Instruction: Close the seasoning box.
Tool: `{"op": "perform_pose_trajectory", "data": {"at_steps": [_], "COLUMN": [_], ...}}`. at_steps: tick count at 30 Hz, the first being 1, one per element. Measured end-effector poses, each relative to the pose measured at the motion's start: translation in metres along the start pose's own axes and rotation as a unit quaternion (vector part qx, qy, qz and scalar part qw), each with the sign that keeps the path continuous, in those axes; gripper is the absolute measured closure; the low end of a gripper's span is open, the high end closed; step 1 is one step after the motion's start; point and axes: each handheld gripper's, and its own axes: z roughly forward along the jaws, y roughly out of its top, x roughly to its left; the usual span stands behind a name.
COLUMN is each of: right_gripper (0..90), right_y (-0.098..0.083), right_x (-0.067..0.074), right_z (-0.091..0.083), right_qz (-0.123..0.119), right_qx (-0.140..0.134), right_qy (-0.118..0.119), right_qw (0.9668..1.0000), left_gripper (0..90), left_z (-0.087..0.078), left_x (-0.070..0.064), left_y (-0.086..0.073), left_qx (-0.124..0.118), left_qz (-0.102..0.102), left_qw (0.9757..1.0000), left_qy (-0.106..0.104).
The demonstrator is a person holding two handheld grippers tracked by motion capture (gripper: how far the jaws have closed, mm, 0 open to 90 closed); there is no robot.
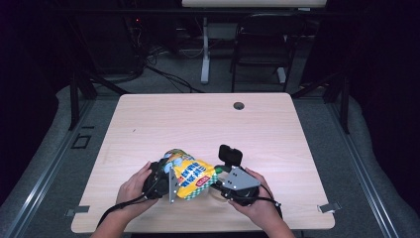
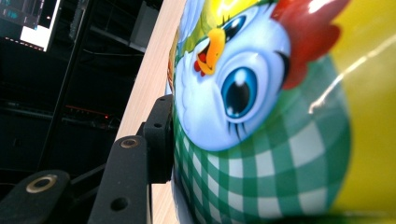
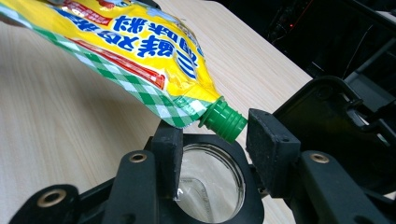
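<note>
The left gripper (image 1: 166, 182) has its jaws pressed against the fat end of a yellow pouch (image 1: 190, 177), a cartoon chicken and green checks printed on it; the pouch is held above the table (image 1: 208, 126), tilted so its spout points down to the right; next comes the green cap (image 3: 224, 120) on that spout, which sits in the gap between the jaws of the right gripper (image 3: 212, 144); those jaws stand spread, one on each side of the cap, and neither pad looks to be touching it; under them sits the open mouth of a glass jar (image 3: 212, 182), seen from straight above; judging by this, the step in hand is getting hold of the cap to unscrew it, with pouring into the jar to follow; the next move calls for the right jaws to close squarely on the cap, then a twist while the left keeps the pouch steady without squeezing it
</note>
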Motion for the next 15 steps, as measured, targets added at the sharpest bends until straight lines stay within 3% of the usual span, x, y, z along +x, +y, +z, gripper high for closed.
{"op": "perform_pose_trajectory", "data": {"at_steps": [8,15], "right_gripper": [57.6,58.1], "right_y": [0.003,0.002], "right_x": [0.01,0.014], "right_z": [0.005,0.009], "right_qz": [-0.079,-0.113], "right_qx": [0.021,0.028], "right_qy": [-0.034,-0.05], "right_qw": [0.9961,0.992], "left_gripper": [55.8,55.8], "left_z": [0.001,0.002], "left_x": [0.0,0.0], "left_y": [0.001,0.002], "left_qx": [0.006,0.01], "left_qz": [0.012,0.014], "left_qw": [0.9999,0.9999], "left_qy": [0.002,-0.001]}}
